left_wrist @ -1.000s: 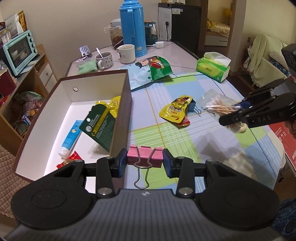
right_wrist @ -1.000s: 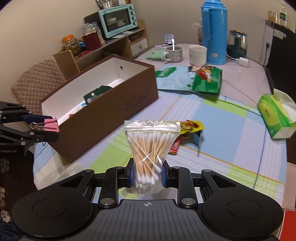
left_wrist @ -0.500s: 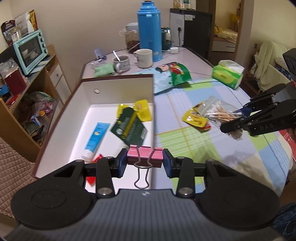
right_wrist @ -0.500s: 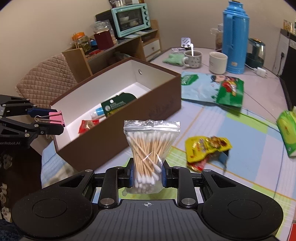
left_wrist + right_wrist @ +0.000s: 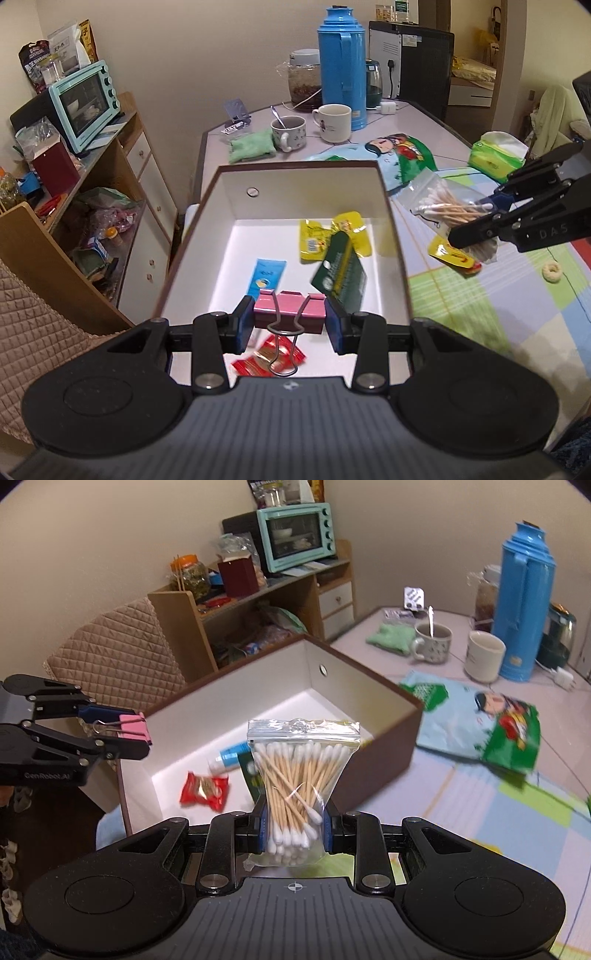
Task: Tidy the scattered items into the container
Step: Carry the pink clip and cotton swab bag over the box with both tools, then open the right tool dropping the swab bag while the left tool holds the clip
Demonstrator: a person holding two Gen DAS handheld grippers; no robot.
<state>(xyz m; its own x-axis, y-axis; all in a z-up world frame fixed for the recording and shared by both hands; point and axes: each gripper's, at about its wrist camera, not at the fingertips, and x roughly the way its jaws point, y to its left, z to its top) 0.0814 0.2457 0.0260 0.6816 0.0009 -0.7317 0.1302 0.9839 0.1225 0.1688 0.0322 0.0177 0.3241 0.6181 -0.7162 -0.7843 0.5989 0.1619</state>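
A brown box (image 5: pixel 225 177) (image 5: pixel 402 716) with a white inside stands open on the table. In it lie a blue tube (image 5: pixel 266 277), a dark green card (image 5: pixel 341 273), yellow sachets (image 5: pixel 314 240) and a red packet (image 5: pixel 258 360) (image 5: pixel 203 790). My left gripper (image 5: pixel 290 321) (image 5: pixel 138 734) is shut on a pink binder clip (image 5: pixel 290 314) (image 5: pixel 133 725) above the box's near end. My right gripper (image 5: pixel 293 829) (image 5: pixel 476 218) is shut on a clear bag of cotton swabs (image 5: pixel 301 775) (image 5: pixel 439 205), just right of the box's right wall.
On the checked cloth lie a yellow snack packet (image 5: pixel 452 254), a green and blue snack bag (image 5: pixel 402 151) (image 5: pixel 491 716) and a green tissue pack (image 5: pixel 495 155). Two mugs (image 5: pixel 290 133) (image 5: pixel 334 122) and a blue thermos (image 5: pixel 341 66) stand at the back. A wooden shelf (image 5: pixel 110 192) is to the left.
Both grippers have moved left toward the box. The pink clip now hangs over the box's inside, and the bag of swabs has come up beside its right wall.
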